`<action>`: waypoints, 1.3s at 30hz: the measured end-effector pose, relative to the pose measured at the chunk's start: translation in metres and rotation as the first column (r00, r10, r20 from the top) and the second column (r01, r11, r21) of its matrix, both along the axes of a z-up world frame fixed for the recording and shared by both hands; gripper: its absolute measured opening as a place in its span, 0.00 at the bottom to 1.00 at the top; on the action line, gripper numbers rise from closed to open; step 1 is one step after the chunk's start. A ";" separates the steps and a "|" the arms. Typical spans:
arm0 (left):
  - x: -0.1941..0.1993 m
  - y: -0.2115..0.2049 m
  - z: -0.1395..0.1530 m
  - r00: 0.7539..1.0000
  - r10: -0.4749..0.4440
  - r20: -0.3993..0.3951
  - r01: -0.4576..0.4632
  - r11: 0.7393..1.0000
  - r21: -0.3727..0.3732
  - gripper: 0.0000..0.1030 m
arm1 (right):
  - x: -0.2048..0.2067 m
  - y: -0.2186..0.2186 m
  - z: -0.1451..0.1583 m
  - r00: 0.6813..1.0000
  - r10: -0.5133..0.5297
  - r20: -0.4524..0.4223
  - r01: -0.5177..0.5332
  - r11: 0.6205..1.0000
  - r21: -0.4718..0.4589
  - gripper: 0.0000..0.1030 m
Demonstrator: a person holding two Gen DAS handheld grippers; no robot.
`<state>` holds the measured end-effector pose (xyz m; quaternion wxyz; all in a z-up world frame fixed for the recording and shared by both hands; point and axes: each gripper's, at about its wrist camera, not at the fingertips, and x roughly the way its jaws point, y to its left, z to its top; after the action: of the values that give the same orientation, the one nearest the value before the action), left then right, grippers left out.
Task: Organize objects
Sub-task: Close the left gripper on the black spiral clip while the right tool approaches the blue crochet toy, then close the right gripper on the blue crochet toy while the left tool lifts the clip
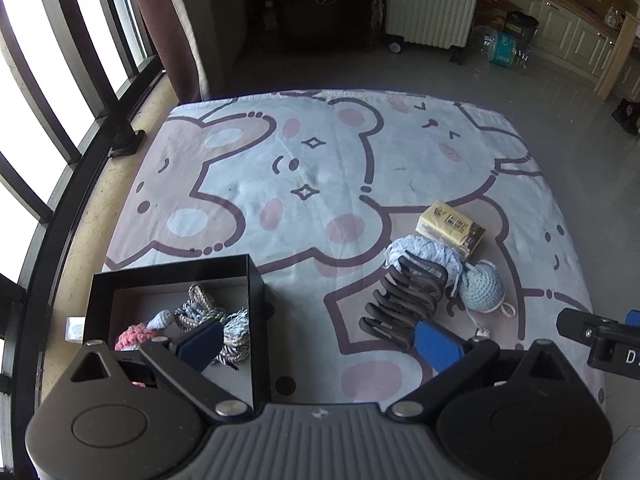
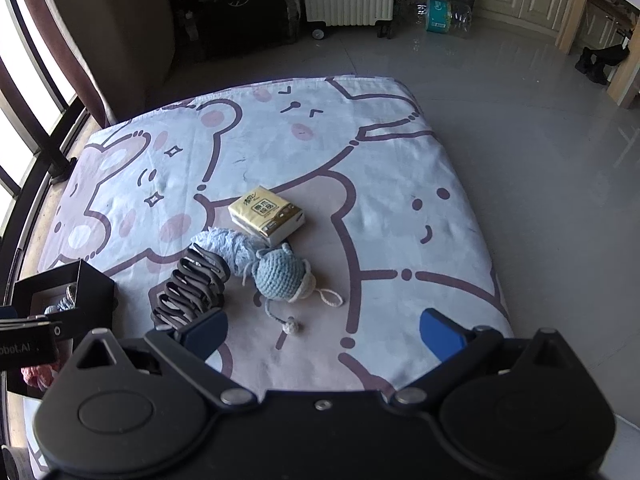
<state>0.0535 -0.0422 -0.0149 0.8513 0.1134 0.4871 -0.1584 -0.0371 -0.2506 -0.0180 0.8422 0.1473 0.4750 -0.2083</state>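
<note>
A black box (image 1: 256, 276) stands on the bear-print blanket (image 1: 320, 152) at front left; inside lie a pink crochet piece (image 1: 134, 336), a small blue crochet piece (image 1: 162, 318) and braided cords (image 1: 200, 308). To its right lie a dark coiled holder (image 1: 404, 300), a blue yarn bundle (image 1: 424, 250), a blue crochet ball (image 1: 480, 286) and a yellow tissue pack (image 1: 450, 226). My left gripper (image 1: 320, 344) is open and empty between the box and the holder. My right gripper (image 2: 324, 332) is open and empty, just short of the holder (image 2: 190, 292) and ball (image 2: 282, 274).
A window railing (image 1: 60, 128) runs along the left. Beyond the blanket are grey floor, a white radiator (image 1: 432, 0), dark furniture (image 1: 316, 4) and cabinets (image 1: 568, 28). The tissue pack (image 2: 266, 214) and the box (image 2: 64, 292) also show in the right wrist view.
</note>
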 end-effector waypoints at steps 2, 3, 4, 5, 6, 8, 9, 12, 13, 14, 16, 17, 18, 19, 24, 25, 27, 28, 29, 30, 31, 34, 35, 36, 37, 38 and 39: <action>-0.001 -0.002 0.000 1.000 -0.019 0.019 0.020 1.000 -0.017 0.98 | 0.000 -0.002 0.001 1.000 -0.013 0.024 0.012 1.000 0.001 1.00; -0.001 -0.004 0.000 0.999 -0.029 0.031 0.029 0.999 -0.023 0.98 | 0.000 -0.003 0.001 0.999 -0.021 0.033 0.020 1.000 0.003 1.00; -0.001 -0.005 -0.001 0.998 -0.036 0.045 0.037 0.999 -0.027 0.98 | 0.000 -0.005 0.000 0.999 -0.027 0.042 0.027 1.000 0.007 1.00; -0.002 -0.007 -0.002 0.997 -0.041 0.060 0.042 0.999 -0.025 0.98 | 0.000 -0.006 -0.001 0.998 -0.034 0.050 0.034 0.999 0.010 1.00; -0.002 -0.009 -0.004 0.996 -0.045 0.072 0.047 0.999 -0.022 0.98 | 0.001 -0.007 -0.002 0.998 -0.042 0.054 0.041 0.999 0.010 1.00; 0.001 -0.012 -0.009 0.996 -0.060 0.071 0.061 0.998 -0.013 0.98 | 0.004 -0.009 -0.006 0.998 -0.050 0.049 0.050 0.999 0.003 1.00; 0.003 -0.014 -0.011 0.996 -0.067 0.065 0.067 0.998 -0.011 0.98 | 0.005 -0.010 -0.008 0.998 -0.050 0.048 0.051 0.999 0.000 1.00; 0.006 -0.018 -0.018 0.995 -0.093 0.037 0.094 0.995 -0.029 0.98 | 0.011 -0.015 -0.013 0.997 -0.049 0.061 0.049 0.999 -0.004 1.00; 0.007 -0.020 -0.020 0.994 -0.102 0.034 0.104 0.994 -0.034 0.98 | 0.012 -0.017 -0.014 0.996 -0.054 0.068 0.054 0.999 0.000 1.00; 0.007 -0.023 -0.023 0.993 -0.115 0.034 0.116 0.993 -0.032 0.98 | 0.014 -0.019 -0.015 0.995 -0.060 0.078 0.059 0.998 0.008 1.00; 0.006 -0.029 -0.029 0.988 -0.145 0.042 0.146 0.989 -0.018 0.98 | 0.017 -0.023 -0.018 0.993 -0.074 0.093 0.071 0.997 0.028 1.00; 0.005 -0.031 -0.033 0.986 -0.159 0.046 0.159 0.987 -0.014 0.98 | 0.019 -0.024 -0.020 0.992 -0.081 0.100 0.077 0.996 0.038 1.00; 0.005 -0.033 -0.036 0.984 -0.171 0.045 0.172 0.985 -0.014 0.98 | 0.020 -0.025 -0.023 0.991 -0.085 0.105 0.081 0.996 0.049 1.00; 0.005 -0.035 -0.039 0.982 -0.186 0.039 0.187 0.982 -0.016 0.98 | 0.022 -0.025 -0.025 0.990 -0.087 0.107 0.081 0.995 0.059 1.00; 0.006 -0.046 -0.054 0.966 -0.253 0.048 0.253 0.967 -0.003 0.97 | 0.034 -0.023 -0.040 0.992 -0.073 0.105 0.063 0.993 0.097 1.00; 0.007 -0.048 -0.056 0.963 -0.266 0.054 0.266 0.964 0.001 0.97 | 0.035 -0.023 -0.042 0.991 -0.074 0.109 0.063 0.992 0.106 1.00; 0.008 -0.052 -0.062 0.956 -0.290 0.054 0.290 0.957 0.005 0.97 | 0.039 -0.022 -0.048 0.989 -0.084 0.119 0.070 0.991 0.114 1.00; 0.008 -0.054 -0.066 0.952 -0.302 0.050 0.302 0.953 0.004 0.97 | 0.041 -0.022 -0.050 0.989 -0.087 0.117 0.074 0.991 0.111 1.00; 0.008 -0.056 -0.069 0.949 -0.313 0.046 0.313 0.950 0.004 0.97 | 0.044 -0.022 -0.052 0.990 -0.087 0.112 0.075 0.991 0.109 1.00; 0.009 -0.058 -0.072 0.945 -0.325 0.044 0.326 0.946 0.005 0.97 | 0.046 -0.022 -0.055 0.991 -0.086 0.107 0.074 0.991 0.112 1.00; 0.009 -0.060 -0.075 0.940 -0.338 0.044 0.338 0.941 0.006 0.96 | 0.048 -0.022 -0.057 0.991 -0.083 0.104 0.071 0.990 0.118 1.00; 0.010 -0.064 -0.082 0.930 -0.363 0.049 0.363 0.932 0.010 0.95 | 0.052 -0.026 -0.066 0.991 -0.099 0.094 0.081 0.981 0.176 1.00; 0.011 -0.065 -0.085 0.929 -0.366 0.050 0.366 0.930 0.011 0.94 | 0.053 -0.030 -0.070 0.988 -0.121 0.092 0.100 0.973 0.208 1.00; 0.013 -0.065 -0.087 0.929 -0.366 0.047 0.366 0.930 0.011 0.94 | 0.053 -0.034 -0.073 0.984 -0.151 0.091 0.125 0.962 0.241 1.00; 0.015 -0.065 -0.089 0.930 -0.366 0.044 0.366 0.931 0.007 0.94 | 0.052 -0.039 -0.076 0.979 -0.180 0.093 0.150 0.951 0.272 1.00; 0.017 -0.066 -0.092 0.930 -0.366 0.040 0.367 0.930 0.003 0.94 | 0.052 -0.043 -0.079 0.974 -0.208 0.093 0.173 0.939 0.298 1.00; 0.018 -0.067 -0.094 0.929 -0.368 0.035 0.368 0.930 0.000 0.94 | 0.051 -0.047 -0.081 0.968 -0.235 0.092 0.195 0.928 0.318 1.00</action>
<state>0.0719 -0.1095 -0.1088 0.8153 0.2026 0.4419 -0.3147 0.0143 -0.2972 -0.0995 0.8098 0.3406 0.4275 -0.2132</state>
